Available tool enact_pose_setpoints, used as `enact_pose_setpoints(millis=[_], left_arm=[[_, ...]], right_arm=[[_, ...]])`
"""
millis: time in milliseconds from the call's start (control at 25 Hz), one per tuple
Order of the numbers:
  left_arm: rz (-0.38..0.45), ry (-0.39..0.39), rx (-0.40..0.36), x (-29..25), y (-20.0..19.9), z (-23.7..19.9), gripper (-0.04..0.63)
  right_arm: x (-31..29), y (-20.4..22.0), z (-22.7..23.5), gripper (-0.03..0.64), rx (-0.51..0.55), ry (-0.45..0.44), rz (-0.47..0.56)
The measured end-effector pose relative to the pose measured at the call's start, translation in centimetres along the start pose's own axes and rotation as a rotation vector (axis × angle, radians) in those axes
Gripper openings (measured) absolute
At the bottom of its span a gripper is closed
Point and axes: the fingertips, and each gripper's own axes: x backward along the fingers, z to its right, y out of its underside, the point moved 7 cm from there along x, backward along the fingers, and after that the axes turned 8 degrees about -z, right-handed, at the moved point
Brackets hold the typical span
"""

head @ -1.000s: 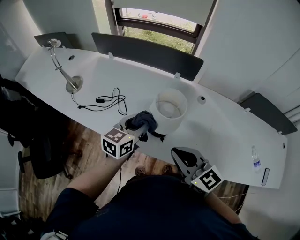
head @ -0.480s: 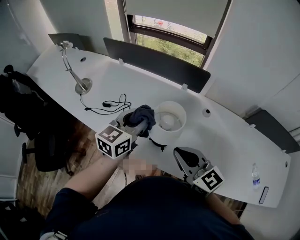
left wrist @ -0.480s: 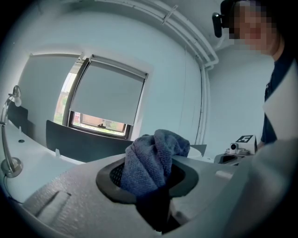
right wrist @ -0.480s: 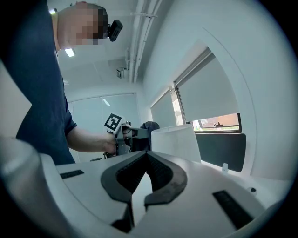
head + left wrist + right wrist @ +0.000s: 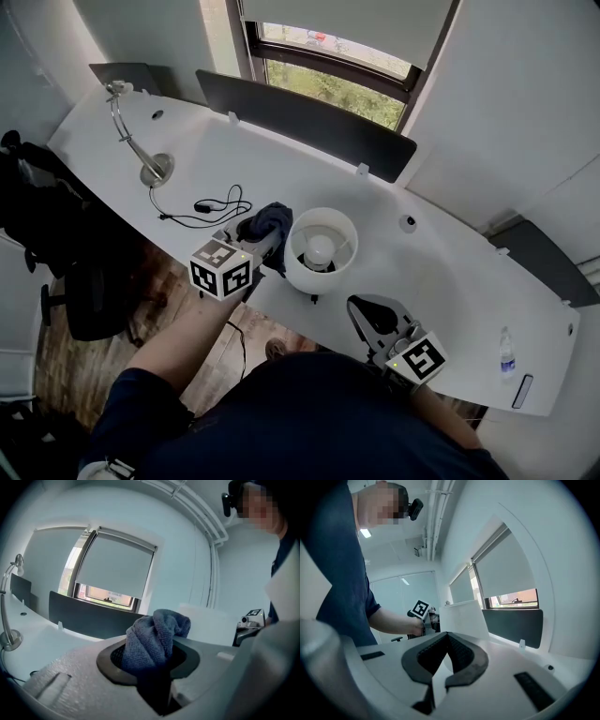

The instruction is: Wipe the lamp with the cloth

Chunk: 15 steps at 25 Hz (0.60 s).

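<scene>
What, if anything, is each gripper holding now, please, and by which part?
The left gripper pinches the blue cloth by a bunched fold; the right gripper, jaws together, holds nothing.

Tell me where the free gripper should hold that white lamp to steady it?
Probably the lamp shade's thin upper rim on its right side, with the right gripper coming from the right and opening to straddle the wall. The shade is an open-topped drum, likely too wide to span, and the cloth in the left gripper occupies its left side.

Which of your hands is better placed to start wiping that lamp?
The left hand-held gripper: it grips the cloth right beside the lamp. The right hand-held gripper is shut on nothing, nearer the person's body.
</scene>
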Motion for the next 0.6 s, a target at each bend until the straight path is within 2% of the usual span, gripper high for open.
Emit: enact_pose_setpoints(millis=[400,600], left_arm=[[-0.105,-0.005,0.075,-3.0,5.3,-2.8,0.132],[-0.142,0.006,0.068,-3.9,5.6,-3.5,0.132]], right_arm=[[0.9,1.2,1.1,0.011,-0.027,0.035,-0.035],[1.2,1.6,1.0,0.011,-0.038,0.051,-0.036]])
